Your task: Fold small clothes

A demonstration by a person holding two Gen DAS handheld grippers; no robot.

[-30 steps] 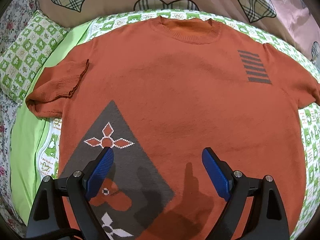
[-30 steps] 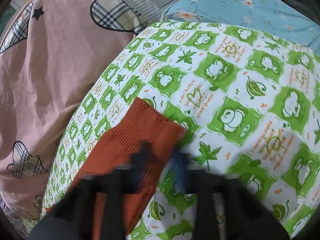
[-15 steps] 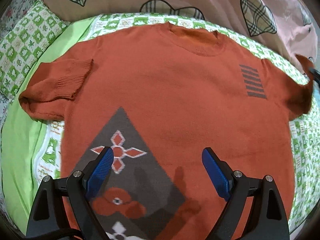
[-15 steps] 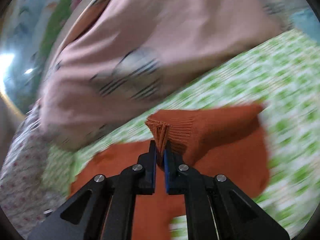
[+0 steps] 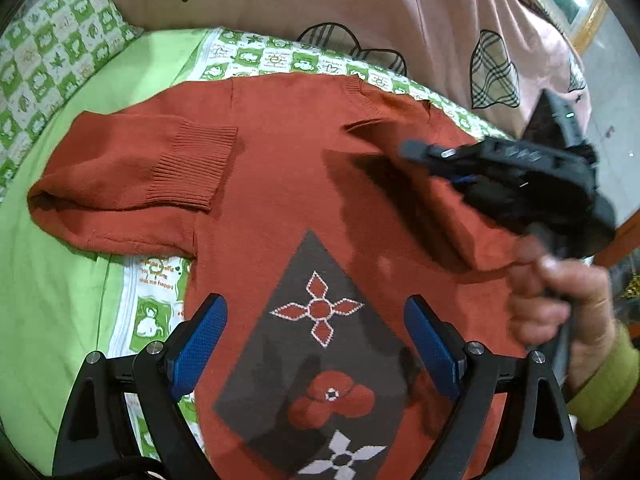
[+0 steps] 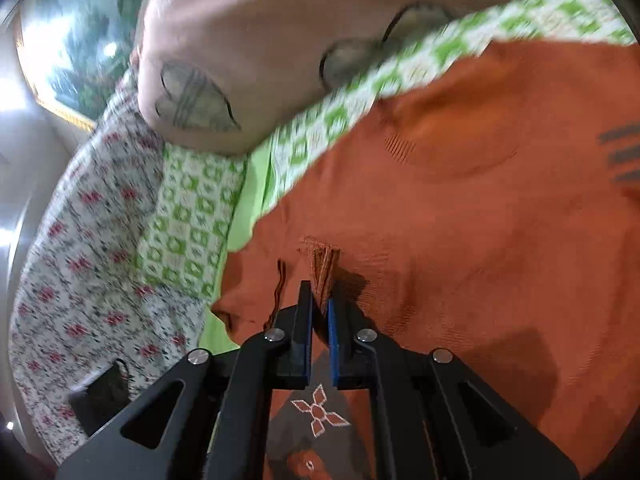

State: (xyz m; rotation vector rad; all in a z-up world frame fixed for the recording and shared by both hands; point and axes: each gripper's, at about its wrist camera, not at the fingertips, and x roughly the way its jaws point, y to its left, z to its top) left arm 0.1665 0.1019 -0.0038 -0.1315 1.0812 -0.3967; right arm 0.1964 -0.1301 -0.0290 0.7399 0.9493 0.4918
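Observation:
An orange knit sweater (image 5: 288,184) with a grey diamond motif lies flat on the bed. Its left sleeve (image 5: 132,184) is folded in over the chest. My left gripper (image 5: 316,344) hovers open above the grey diamond, nothing between its blue pads. My right gripper (image 6: 319,308) is shut on the ribbed cuff (image 6: 322,260) of the sweater's right sleeve, carried over the chest. In the left wrist view the right gripper (image 5: 416,150) comes in from the right, a hand (image 5: 556,304) in a yellow-green sleeve on its handle, with the lifted sleeve draped beneath it.
The bed has a green and white patterned sheet (image 5: 276,56) and a plain lime area (image 5: 48,280) at the left. A pink quilt with plaid hearts (image 5: 400,12) lies behind the sweater. A floral cover (image 6: 80,264) and a dark object (image 6: 104,396) sit at the bed's left side.
My right gripper has carried the right sleeve cuff from the sweater's outer edge inward over the chest. The left gripper drifted and tilted, still open above the diamond.

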